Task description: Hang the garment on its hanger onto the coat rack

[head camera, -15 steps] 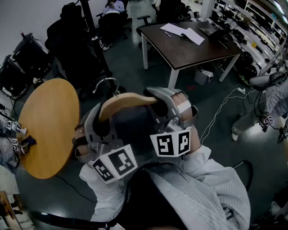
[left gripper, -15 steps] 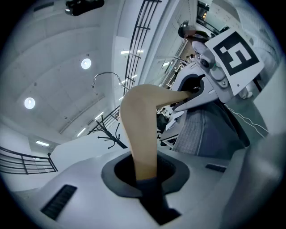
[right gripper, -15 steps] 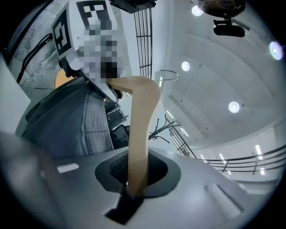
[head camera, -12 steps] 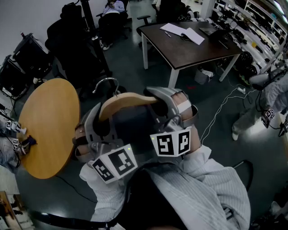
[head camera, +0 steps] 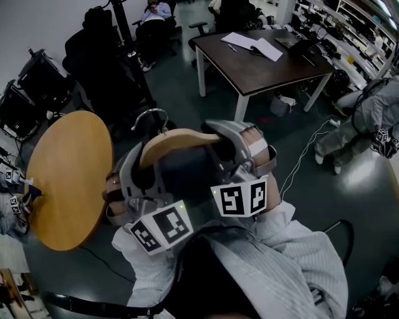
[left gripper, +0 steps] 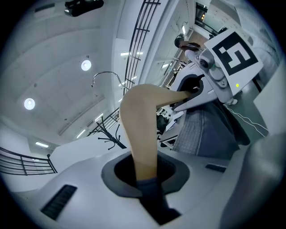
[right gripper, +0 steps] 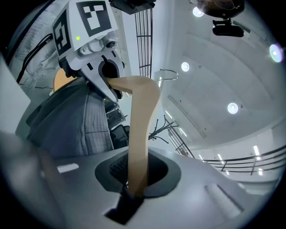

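A wooden hanger [head camera: 177, 138] with a metal hook [head camera: 149, 114] carries a dark grey garment [head camera: 184, 174]. I hold it in front of me between both grippers. My left gripper [head camera: 138, 165] is shut on the hanger's left arm [left gripper: 140, 134]. My right gripper [head camera: 225, 143] is shut on its right arm [right gripper: 139, 134]. In the left gripper view the hook [left gripper: 105, 76] points up and the other gripper [left gripper: 214, 67] shows behind the hanger. A black coat rack [head camera: 121, 37], hung with dark clothes, stands at the back left; its bare prongs [left gripper: 106, 133] show far off.
A round wooden table [head camera: 65, 177] stands close at my left. A dark rectangular table [head camera: 262, 62] with papers is at the back right. A person [head camera: 368, 118] bends over at the right edge. Another person [head camera: 156, 9] sits at the back. A white cable [head camera: 302, 159] lies on the floor.
Both grippers and the hanger keep almost the same pose. The person at the right edge has moved farther up the floor.
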`<state>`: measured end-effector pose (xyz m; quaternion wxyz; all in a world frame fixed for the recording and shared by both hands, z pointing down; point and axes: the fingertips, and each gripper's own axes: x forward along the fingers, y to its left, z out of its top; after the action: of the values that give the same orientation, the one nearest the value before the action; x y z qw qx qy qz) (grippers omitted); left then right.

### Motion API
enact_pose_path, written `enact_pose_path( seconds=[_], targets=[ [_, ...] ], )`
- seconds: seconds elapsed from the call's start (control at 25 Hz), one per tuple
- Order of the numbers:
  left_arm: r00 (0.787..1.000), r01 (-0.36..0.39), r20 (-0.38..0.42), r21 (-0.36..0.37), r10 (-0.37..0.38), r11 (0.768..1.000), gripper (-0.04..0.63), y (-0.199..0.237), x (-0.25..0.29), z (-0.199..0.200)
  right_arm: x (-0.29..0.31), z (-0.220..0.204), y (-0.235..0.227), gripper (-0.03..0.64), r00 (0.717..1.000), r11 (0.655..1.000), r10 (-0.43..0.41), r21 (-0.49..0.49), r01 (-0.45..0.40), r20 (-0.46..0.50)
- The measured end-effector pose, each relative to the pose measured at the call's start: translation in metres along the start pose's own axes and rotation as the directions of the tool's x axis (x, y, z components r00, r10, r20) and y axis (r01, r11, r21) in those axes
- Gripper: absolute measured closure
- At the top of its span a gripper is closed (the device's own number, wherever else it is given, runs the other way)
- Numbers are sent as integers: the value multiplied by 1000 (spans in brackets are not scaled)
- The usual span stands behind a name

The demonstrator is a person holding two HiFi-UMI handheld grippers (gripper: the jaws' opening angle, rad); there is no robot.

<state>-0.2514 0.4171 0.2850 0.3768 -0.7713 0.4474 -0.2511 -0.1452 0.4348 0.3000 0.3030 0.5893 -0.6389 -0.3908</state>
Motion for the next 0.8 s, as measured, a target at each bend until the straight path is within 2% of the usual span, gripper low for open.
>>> enact_pose_path(
  seconds=[0.4,0.64,0.8],
  targets=[
    [1000,7,-16,-2,-7,1000,545,3,30,-11,34,-13,4,575,1000,999,21,37,-21,16],
    [998,16,-58,7,-16,1000,545,-4,107,-20,99,-59,-1,574,998,998,47,49,-49,32],
    [995,-29,-98,8,30,1000,545,1,169,-23,158,-90,-13,574,994,996,65,49,-70,87]
  ],
)
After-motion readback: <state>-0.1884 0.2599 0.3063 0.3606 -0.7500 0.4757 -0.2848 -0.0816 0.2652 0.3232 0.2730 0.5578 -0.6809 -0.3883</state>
